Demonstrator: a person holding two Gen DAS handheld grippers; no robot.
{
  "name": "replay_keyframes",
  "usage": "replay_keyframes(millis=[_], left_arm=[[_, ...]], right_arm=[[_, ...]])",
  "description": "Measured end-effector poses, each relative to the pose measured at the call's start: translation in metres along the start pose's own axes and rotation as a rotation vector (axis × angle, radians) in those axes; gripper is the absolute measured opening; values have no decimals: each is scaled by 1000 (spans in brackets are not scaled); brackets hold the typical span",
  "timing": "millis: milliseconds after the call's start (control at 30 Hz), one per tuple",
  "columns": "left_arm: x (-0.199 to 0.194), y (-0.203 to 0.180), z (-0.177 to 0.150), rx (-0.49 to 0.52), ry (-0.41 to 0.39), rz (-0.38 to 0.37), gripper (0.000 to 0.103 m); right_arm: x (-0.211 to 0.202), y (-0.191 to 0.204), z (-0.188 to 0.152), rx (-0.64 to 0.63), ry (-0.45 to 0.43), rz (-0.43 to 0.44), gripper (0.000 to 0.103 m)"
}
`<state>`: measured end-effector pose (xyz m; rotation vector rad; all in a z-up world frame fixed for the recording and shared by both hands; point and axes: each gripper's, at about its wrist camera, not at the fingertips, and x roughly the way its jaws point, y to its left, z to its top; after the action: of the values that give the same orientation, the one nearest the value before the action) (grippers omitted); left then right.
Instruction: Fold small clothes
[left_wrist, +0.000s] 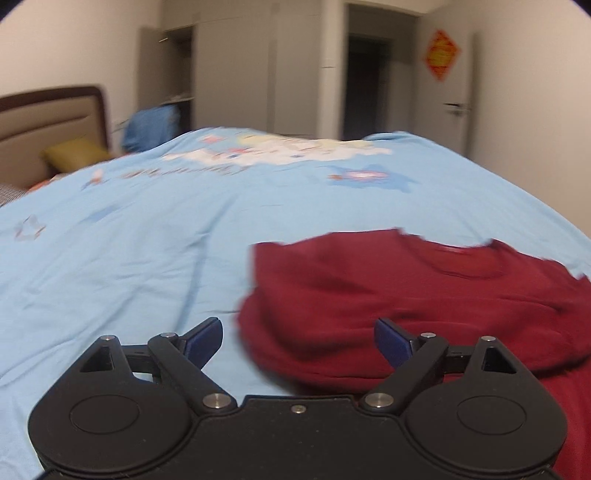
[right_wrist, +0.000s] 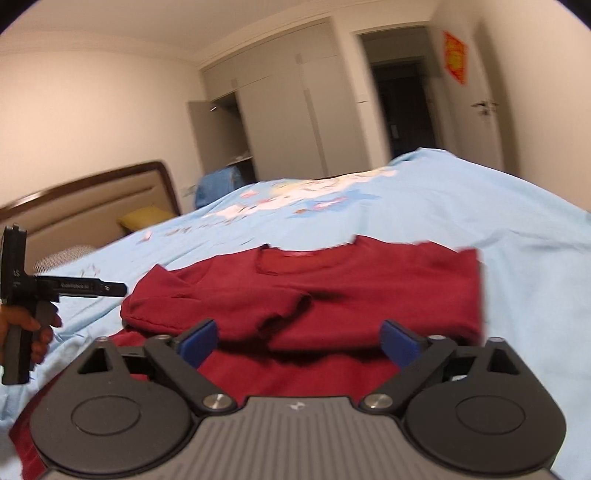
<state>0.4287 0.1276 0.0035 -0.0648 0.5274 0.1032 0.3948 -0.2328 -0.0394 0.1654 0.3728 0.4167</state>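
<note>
Dark red shirt (right_wrist: 354, 291) lying on the light blue bedspread (right_wrist: 480, 206), collar toward the far side, one sleeve already turned in across the chest. Partly folded, by the look of it, with further folds probably to come.

Likely trouble from here: soft bedspread bunching up under the shirt if a pinch goes too deep, dragging bedding along with the cloth. Folded sleeve loose on top of the shirt, so liable to slide or flop open if the near hem gets lifted fast or unevenly. Uneven grip from the two sides, giving a skewed fold.

Right tongs (right_wrist: 299, 341) spread wide, hovering just above the near part of the shirt, blue fingertips (right_wrist: 197, 341) apparently clear of the cloth, nothing pinched. Left tongs (left_wrist: 297, 341) likewise spread wide and empty, above the shirt's left edge, one tip over bare bedspread, the other over red cloth. Contact with the shirt hard to judge through the blur.
</note>
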Motion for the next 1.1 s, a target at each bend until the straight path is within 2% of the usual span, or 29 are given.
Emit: replay_keyframes(millis=[100,167,333,433,467,500,600,633,667,733,767,833,900,967,1100], left_arm=[[9,32,3,-74,24,28,82],[16,47,8,-115,32,23,80],[46,63,32,-242,39,-54,80],[68,61,45,-297,63,-81,79],[78,59,49,-317,75,-90,76],[86,57,52,-335,86,-99,74],[107,50,59,-382,100,-130,58],[111,46,62,-381,100,-137,44],[114,41,65,-369,99,-137,26],[116,26,70,-304,79,-114,13],[114,17,72,-254,57,-108,10],[111,1,74,-166,29,-131,9],[109,-11,74,-119,33,-161,11],[107,-14,74,-116,41,-151,28],[97,3,73,-161,14,-133,46]], right_arm=[[35,10,14,-36,41,7,82],[57,13,19,-25,73,17,79],[101,10,22,68,140,52,73],[118,12,17,85,153,36,49],[120,13,14,77,148,20,37],[121,13,10,71,141,16,30],[117,10,1,68,116,16,21],[116,8,-1,73,110,18,20],[114,7,-2,82,103,19,17],[109,4,-4,97,83,11,12],[106,3,-5,103,67,7,11],[97,2,-7,111,23,-17,10],[92,0,-9,120,1,-37,10],[92,-3,-10,134,6,-36,10],[93,-6,-9,145,-1,-39,10]])
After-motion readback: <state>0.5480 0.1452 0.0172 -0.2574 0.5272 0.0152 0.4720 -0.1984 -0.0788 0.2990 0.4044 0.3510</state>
